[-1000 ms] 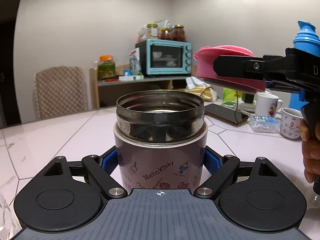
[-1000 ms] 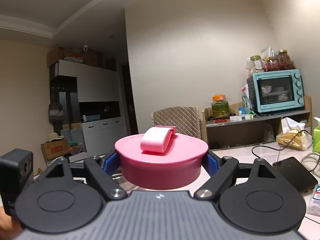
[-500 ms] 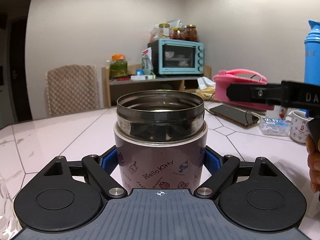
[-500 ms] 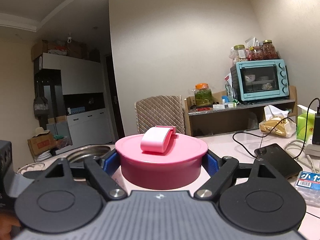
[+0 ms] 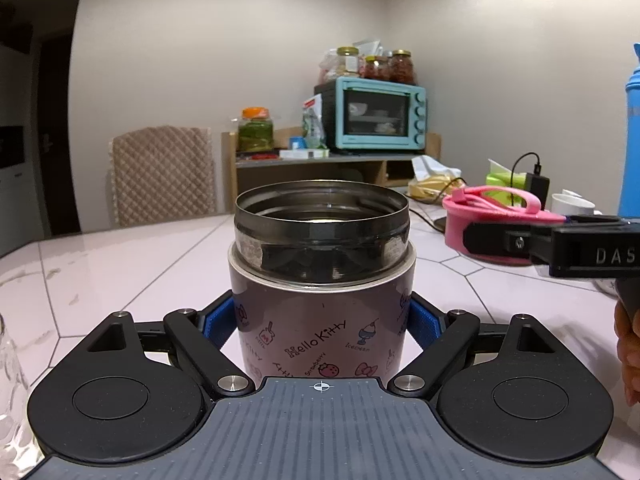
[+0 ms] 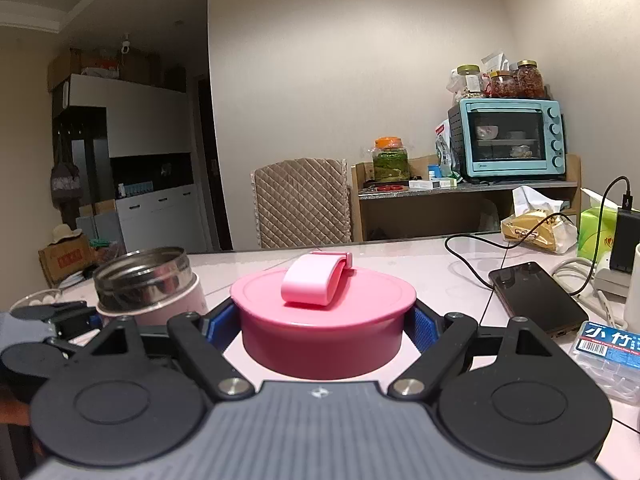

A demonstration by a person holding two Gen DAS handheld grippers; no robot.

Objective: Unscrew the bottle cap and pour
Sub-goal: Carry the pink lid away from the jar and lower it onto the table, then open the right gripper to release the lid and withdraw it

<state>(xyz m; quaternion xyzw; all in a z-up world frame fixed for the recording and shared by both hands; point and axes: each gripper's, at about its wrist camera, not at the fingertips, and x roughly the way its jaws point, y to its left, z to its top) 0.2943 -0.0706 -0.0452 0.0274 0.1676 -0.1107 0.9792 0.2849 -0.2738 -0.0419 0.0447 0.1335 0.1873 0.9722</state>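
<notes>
Left gripper [image 5: 322, 320] was clamped on the pink Hello Kitty food jar [image 5: 320, 312], blue pads pressed to both sides of its body below the steel neck. Jar stood upright on the white tiled table [image 5: 120, 264], near edge, mouth uncapped, threaded steel rim exposed; contents not readable from this angle. Right gripper [image 6: 326, 322] was clenched on the pink cap [image 6: 324, 320], pads on its left and right sides, folded strap handle on top facing up. From the left wrist view the cap [image 5: 492, 224] sat to the right of the jar and a bit farther back, well apart from it, about level with the jar's rim; cannot tell if it touched the table. From the right wrist view the jar [image 6: 148, 284] was at left, with the left gripper around it. A glass [image 5: 10, 376] showed at the near left edge. Far side: black phone [image 6: 536, 300] with cable on the table at right, a small plastic box [image 6: 612, 352] near right, teal toaster oven [image 5: 376, 118] on a wooden shelf, jars on top. A hand [image 5: 630, 344] was partly visible at the right edge.
</notes>
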